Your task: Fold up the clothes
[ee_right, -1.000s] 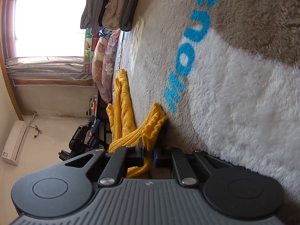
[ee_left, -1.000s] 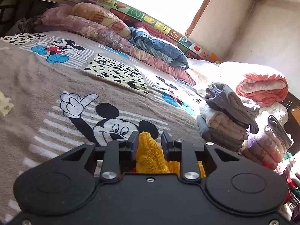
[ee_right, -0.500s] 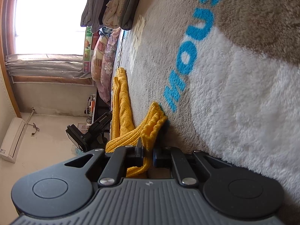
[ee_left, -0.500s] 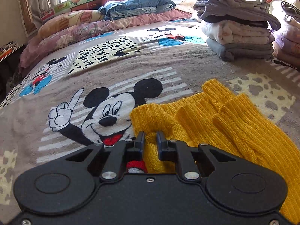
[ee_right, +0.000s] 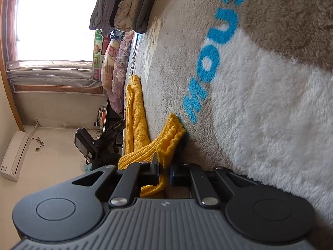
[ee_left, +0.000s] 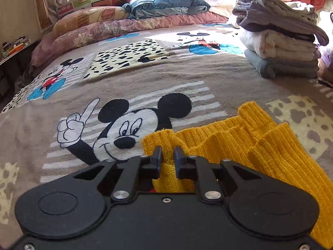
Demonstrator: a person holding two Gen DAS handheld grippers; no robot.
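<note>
A mustard-yellow knit sweater (ee_left: 270, 145) lies on the Mickey Mouse blanket (ee_left: 145, 79). My left gripper (ee_left: 167, 156) is shut on one corner of it, low over the blanket near the printed Mickey face. In the right wrist view, which is rolled sideways, my right gripper (ee_right: 163, 165) is shut on another edge of the yellow sweater (ee_right: 137, 112), close to the blanket (ee_right: 270, 114) by the blue lettering. The left gripper (ee_right: 97, 143) shows there beyond the sweater.
A stack of folded grey and cream clothes (ee_left: 281, 39) stands at the right of the bed, also seen in the right wrist view (ee_right: 124, 4). Pillows (ee_left: 124, 20) line the headboard under a bright window. More clothes pile up at the far right.
My left gripper has swung and lowered toward the blanket, laying the sweater out flat beside it. My right gripper has held its place and its grip.
</note>
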